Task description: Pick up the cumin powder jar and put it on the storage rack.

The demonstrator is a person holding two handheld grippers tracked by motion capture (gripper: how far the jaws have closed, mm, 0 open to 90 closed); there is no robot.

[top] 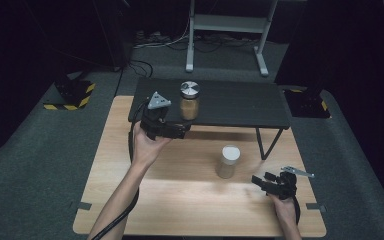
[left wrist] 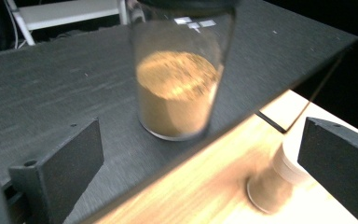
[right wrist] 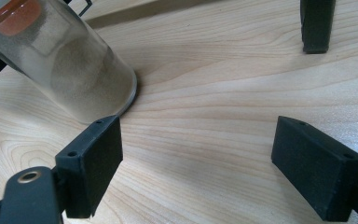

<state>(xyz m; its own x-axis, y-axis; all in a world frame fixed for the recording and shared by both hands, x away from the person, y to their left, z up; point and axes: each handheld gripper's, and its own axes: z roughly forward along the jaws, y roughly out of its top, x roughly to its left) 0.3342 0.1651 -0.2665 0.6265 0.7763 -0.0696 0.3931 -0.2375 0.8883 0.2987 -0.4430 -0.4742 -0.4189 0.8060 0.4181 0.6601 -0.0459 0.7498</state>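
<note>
Black shelf (top: 240,107) stood on table (top: 130,195). Brown jar (top: 189,102) sat at shelf's front edge, ahead of left gripper (top: 182,131), jaws spread, empty. Glass: likely heavy, slick, breakable; grip mid-body. Right gripper (top: 256,179) spread, empty.

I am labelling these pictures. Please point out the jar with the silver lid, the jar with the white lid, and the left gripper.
Jar with the silver lid (top: 190,106): high view, glass side.
Jar with the white lid (top: 228,162): high view, body below the lid.
Left gripper (top: 185,128): high view, between its jaws.
</note>
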